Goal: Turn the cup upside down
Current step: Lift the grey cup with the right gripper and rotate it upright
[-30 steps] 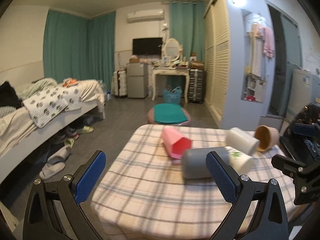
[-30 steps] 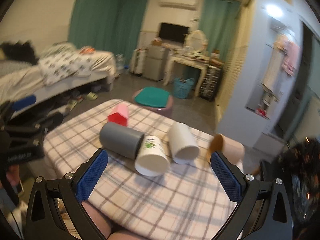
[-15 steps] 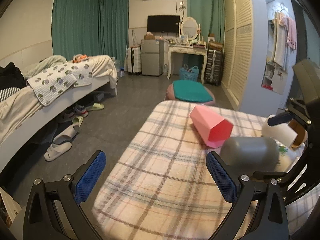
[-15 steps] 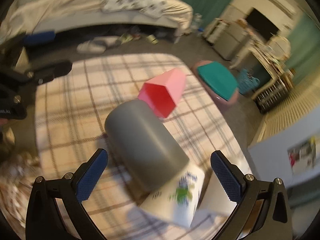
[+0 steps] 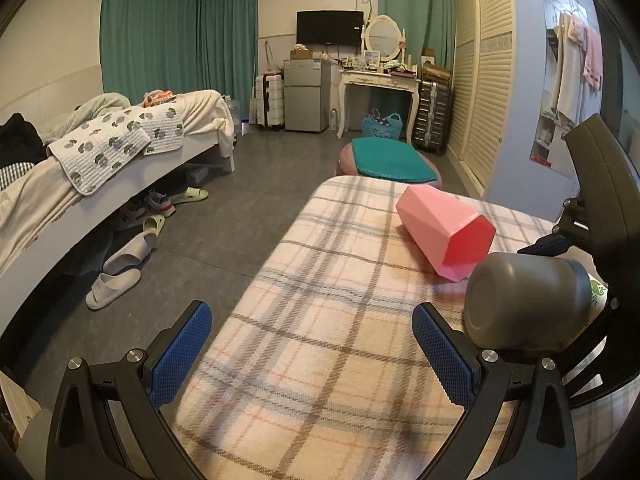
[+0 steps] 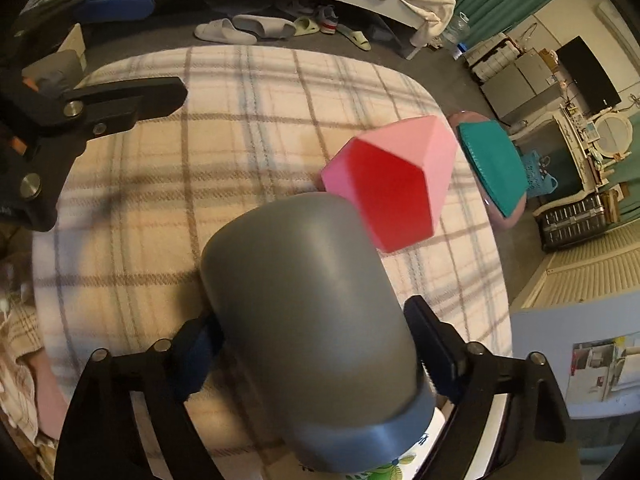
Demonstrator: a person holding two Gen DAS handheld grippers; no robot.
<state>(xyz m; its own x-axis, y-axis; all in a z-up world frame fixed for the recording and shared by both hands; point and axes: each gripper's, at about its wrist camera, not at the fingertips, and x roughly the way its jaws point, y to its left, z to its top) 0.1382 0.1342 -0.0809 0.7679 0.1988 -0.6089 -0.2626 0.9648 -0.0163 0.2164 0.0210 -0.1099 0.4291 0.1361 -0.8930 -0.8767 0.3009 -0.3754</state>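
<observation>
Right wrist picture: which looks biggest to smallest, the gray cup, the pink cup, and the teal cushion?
1. gray cup, though it sits closest to the camera, between the right gripper fingers.
2. pink cup.
3. teal cushion, farthest away, so its real size is unsure.

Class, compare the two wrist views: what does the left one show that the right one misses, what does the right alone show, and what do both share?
Left wrist only: the open left tongs with nothing between them, and the curtains.

Right wrist only: the right tongs on either side of the grey cup.

Both: grey cup, pink cup, plaid table, bed, slippers.
</observation>
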